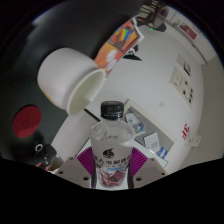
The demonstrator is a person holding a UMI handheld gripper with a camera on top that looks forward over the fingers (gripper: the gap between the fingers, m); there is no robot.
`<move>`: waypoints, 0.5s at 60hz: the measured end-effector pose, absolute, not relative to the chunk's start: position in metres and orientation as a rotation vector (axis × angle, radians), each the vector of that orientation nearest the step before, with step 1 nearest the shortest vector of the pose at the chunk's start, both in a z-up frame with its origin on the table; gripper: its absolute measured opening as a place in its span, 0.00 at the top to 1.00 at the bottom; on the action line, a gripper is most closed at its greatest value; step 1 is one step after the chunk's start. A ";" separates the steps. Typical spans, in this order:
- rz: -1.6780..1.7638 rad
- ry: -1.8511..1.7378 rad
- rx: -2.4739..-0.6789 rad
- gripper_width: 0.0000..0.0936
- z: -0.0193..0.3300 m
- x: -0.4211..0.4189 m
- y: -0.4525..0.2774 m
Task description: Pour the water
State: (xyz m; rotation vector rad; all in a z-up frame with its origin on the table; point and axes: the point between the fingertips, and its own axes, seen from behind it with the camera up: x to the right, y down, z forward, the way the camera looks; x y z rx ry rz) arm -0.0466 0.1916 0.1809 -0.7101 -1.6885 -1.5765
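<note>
Clear plastic with a black cap: the water bottle (110, 148) sits right between my fingers in the gripper view, its pink label (110, 165) down at the six o'clock end and its cap (111, 109) toward twelve. My gripper (110, 172) is closed on it, with a magenta pad (88, 160) pressing one flank and its twin on the other, so I judge the hold firm.

The bottle's long axis runs straight ahead along my fingers, six to twelve. What matters is the white cup (72, 78): it lies beyond the cap at about eleven o'clock, near but not touching, its mouth turned partly my way. On the white table (160, 95) it seems tilted, though I cannot tell for sure.

The cap appears to be on, which would block any pour. Otherwise the mouth must swing slightly left to meet the rim. Some colourful cards (122, 42) lie farther off at twelve.
</note>
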 end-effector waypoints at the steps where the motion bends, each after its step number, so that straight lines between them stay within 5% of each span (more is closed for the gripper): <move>1: -1.568 -1.675 -0.715 0.57 0.185 -0.048 0.192; 21: -0.820 -0.888 -1.292 0.57 0.296 -0.029 0.172; 30: -0.338 -0.496 -1.569 0.57 0.282 -0.006 0.167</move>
